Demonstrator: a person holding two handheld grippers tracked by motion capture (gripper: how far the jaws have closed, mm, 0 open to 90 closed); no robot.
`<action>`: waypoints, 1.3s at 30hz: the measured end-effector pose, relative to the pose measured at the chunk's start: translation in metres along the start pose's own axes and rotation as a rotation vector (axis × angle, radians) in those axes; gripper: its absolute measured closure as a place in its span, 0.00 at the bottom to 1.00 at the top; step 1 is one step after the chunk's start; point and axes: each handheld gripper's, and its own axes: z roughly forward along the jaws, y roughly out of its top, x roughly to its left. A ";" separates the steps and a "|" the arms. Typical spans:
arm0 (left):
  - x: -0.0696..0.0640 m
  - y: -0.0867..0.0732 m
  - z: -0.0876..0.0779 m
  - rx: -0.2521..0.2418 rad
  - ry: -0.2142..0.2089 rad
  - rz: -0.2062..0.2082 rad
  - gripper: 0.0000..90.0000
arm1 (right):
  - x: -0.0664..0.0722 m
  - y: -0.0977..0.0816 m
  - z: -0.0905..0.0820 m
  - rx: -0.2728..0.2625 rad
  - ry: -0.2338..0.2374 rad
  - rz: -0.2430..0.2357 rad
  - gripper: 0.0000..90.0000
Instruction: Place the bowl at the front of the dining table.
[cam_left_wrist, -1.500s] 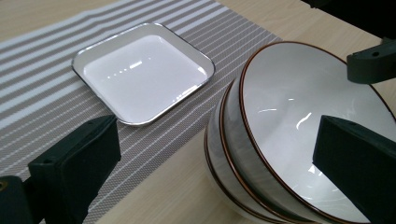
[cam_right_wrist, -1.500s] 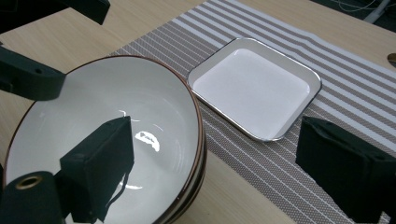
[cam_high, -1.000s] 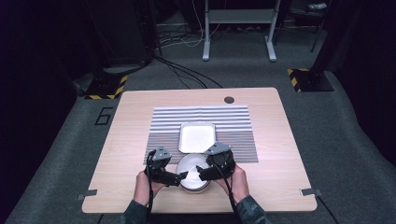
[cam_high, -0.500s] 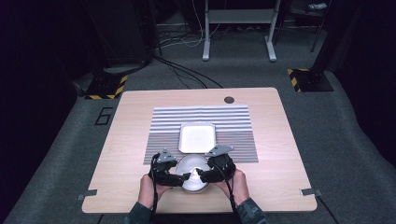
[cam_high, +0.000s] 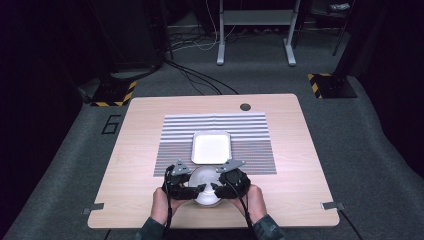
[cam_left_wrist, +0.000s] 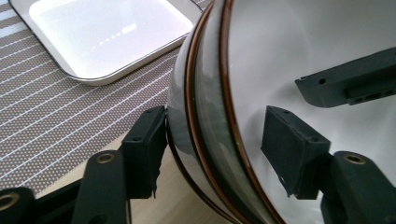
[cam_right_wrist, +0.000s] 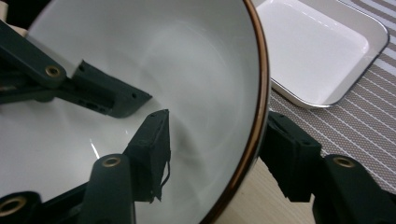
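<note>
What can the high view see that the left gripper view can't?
The high view alone takes in the person's hands, the whole wooden table, the round hole near its far edge and the grey floor around it. The left gripper view alone gets close enough to show the brown line along the bowl's rim and the left gripper with one jaw outside the wall and one inside; its jaws have just been closing. Both show the white bowl, the white tray and the striped mat.

Bowl (cam_high: 206, 186) sits at the worktop's (cam_high: 140, 150) near edge, half on the mat (cam_high: 250, 135). Tray (cam_high: 211, 147) on the mat right behind it. Left tongs (cam_high: 199, 189) and right tongs (cam_high: 214, 189) straddle opposite rims.
</note>
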 end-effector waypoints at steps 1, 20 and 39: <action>-0.002 0.000 -0.001 -0.001 0.013 0.005 0.48 | 0.001 0.000 0.001 0.011 -0.020 -0.002 0.52; -0.010 0.002 -0.010 -0.043 0.116 0.056 0.64 | 0.008 -0.006 -0.011 -0.163 -0.166 -0.025 0.85; -0.010 -0.002 -0.017 -0.098 0.144 0.098 0.73 | 0.018 0.009 -0.018 -0.235 -0.203 -0.168 0.91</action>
